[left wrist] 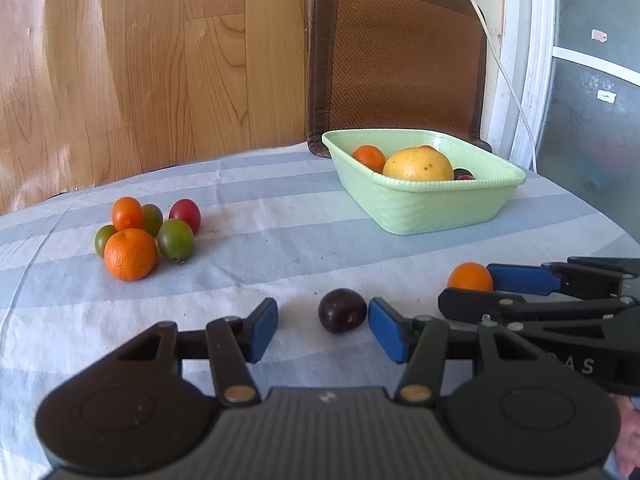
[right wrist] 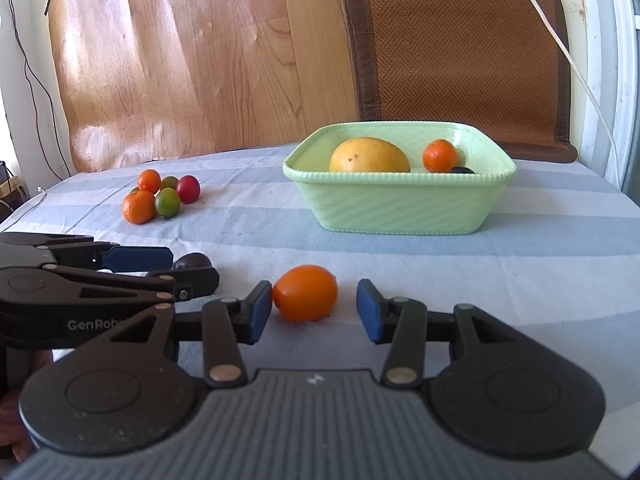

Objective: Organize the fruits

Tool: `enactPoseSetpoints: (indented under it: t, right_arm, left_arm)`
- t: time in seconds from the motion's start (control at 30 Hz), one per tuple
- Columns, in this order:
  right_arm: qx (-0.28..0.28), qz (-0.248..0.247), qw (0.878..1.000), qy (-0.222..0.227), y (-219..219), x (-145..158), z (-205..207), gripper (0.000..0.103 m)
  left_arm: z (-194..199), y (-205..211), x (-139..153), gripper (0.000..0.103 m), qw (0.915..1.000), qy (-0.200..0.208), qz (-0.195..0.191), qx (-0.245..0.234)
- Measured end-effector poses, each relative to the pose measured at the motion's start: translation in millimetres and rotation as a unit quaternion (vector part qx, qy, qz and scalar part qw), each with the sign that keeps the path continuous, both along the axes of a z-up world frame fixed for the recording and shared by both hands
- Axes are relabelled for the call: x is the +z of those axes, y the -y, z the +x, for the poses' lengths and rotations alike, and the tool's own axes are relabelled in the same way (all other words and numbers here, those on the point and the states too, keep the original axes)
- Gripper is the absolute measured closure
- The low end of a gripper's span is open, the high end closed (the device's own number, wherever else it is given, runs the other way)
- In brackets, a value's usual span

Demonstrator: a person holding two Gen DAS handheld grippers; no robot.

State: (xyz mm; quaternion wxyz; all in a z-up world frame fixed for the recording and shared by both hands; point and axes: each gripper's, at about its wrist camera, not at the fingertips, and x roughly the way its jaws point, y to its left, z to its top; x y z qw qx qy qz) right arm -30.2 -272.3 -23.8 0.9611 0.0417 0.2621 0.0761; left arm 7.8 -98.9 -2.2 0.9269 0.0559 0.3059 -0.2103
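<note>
My left gripper (left wrist: 323,326) is open around a dark purple plum (left wrist: 342,311) that lies on the striped cloth, nearer the right pad. My right gripper (right wrist: 314,312) is open around an orange fruit (right wrist: 306,292), whose left side touches the left pad. Each gripper shows in the other's view: the right gripper (left wrist: 472,285) around the orange fruit (left wrist: 470,276), the left gripper (right wrist: 188,266) around the plum (right wrist: 193,261). A light green basket (left wrist: 432,204) (right wrist: 400,208) holds a yellow mango (right wrist: 369,155), a small orange (right wrist: 439,155) and a dark plum (right wrist: 462,170).
A cluster of oranges, green fruits and a red one (left wrist: 146,232) (right wrist: 162,200) lies at the table's far left. A brown woven chair back (left wrist: 396,56) stands behind the basket. A white cable (left wrist: 500,64) hangs at the right.
</note>
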Motion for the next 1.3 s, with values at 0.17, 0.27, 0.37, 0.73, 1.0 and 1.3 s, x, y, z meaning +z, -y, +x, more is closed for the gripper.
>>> enactPoseSetpoints:
  t: [0.17,0.27,0.37,0.73,1.0,1.3]
  right_arm:
    - [0.000,0.005,1.000,0.001,1,0,-1,0.053]
    - [0.000,0.006,1.000,0.000,1,0,0,0.053]
    - [0.000,0.005,1.000,-0.001,0,0,-1,0.053]
    - [-0.010,-0.016,1.000,-0.001,-5,0,-2,0.053]
    - [-0.014,-0.043,0.999,-0.002,-12,-1,-3,0.053]
    - [-0.015,-0.047,0.999,-0.002,-13,-1,-2,0.053]
  left_arm:
    - [-1,0,0,0.051,1.0000,0.002,0.003,-0.002]
    - [-1,1,0,0.051,1.0000,0.005,0.006,-0.001]
    - [0,1,0,0.052,1.0000,0.000,0.004,-0.001]
    - [0,3,-1,0.053,0.9999,0.003,0.014,0.001]
    - [0,1,-2,0.054,0.9999,0.003,0.013,-0.001]
    - [1,1,-2,0.055,0.9999,0.003,0.015,-0.002]
